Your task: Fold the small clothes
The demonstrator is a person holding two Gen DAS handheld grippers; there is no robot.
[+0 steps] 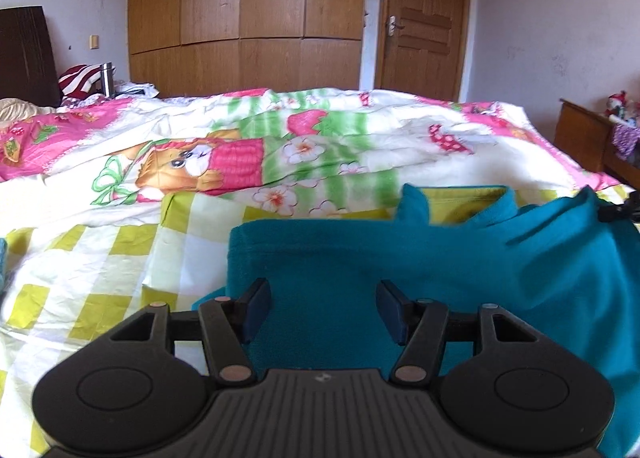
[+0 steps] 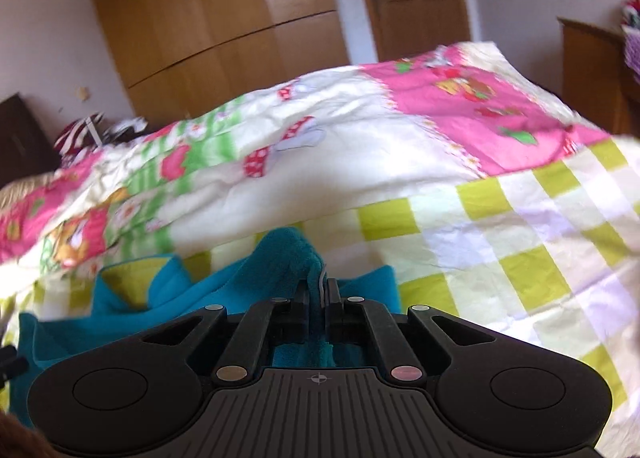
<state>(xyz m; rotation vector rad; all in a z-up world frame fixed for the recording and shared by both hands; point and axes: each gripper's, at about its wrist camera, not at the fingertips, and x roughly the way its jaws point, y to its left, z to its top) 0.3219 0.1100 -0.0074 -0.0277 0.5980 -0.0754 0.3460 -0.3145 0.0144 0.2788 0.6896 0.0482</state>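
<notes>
Fleece garment (image 1: 400,258), teal, lies on my checked bedsheet (image 1: 100,258); my right gripper (image 2: 318,298) pinches its raised fold at twelve o'clock, my left gripper (image 1: 324,306) gapes empty above it.

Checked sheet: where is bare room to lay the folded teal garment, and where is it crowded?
Free: the checked sheet right of the teal garment, below the pink quilt; also the stretch left of the garment. Crowded: the middle, where the right gripper pinches the garment and the open left gripper hovers over it.
</notes>
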